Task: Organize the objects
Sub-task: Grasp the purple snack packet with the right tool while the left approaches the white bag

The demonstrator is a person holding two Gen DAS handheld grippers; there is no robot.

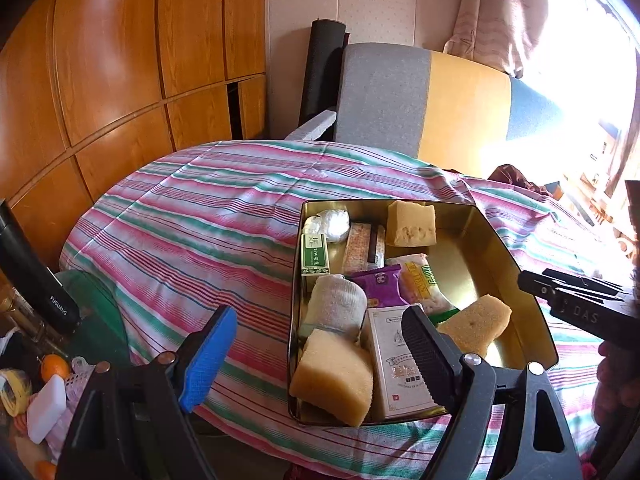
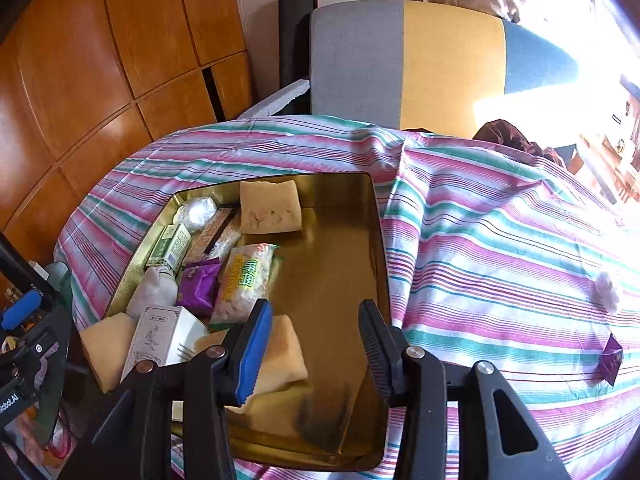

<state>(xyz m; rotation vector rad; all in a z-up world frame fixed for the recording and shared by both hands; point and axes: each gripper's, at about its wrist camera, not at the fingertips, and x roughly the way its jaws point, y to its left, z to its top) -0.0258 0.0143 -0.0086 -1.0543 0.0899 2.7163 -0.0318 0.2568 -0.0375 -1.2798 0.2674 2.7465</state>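
A gold metal tin (image 1: 516, 280) (image 2: 340, 264) sits on the striped tablecloth and holds yellow sponges (image 1: 332, 376) (image 2: 270, 206), a white box (image 1: 400, 364), a green box (image 1: 315, 258), a purple packet (image 2: 200, 282), a snack bag (image 2: 244, 276) and a rolled sock (image 1: 340, 300). My left gripper (image 1: 316, 344) is open and empty over the tin's near left corner. My right gripper (image 2: 316, 344) is open and empty just above a sponge (image 2: 286, 354) at the tin's near edge; it also shows in the left wrist view (image 1: 576, 292).
A purple packet (image 2: 610, 356) and a white wad (image 2: 606, 290) lie on the cloth (image 2: 500, 240) to the right. A chair (image 1: 400, 96) stands behind the table. A cluttered side table with a black flask (image 1: 36, 276) and an orange (image 1: 54, 366) is at left.
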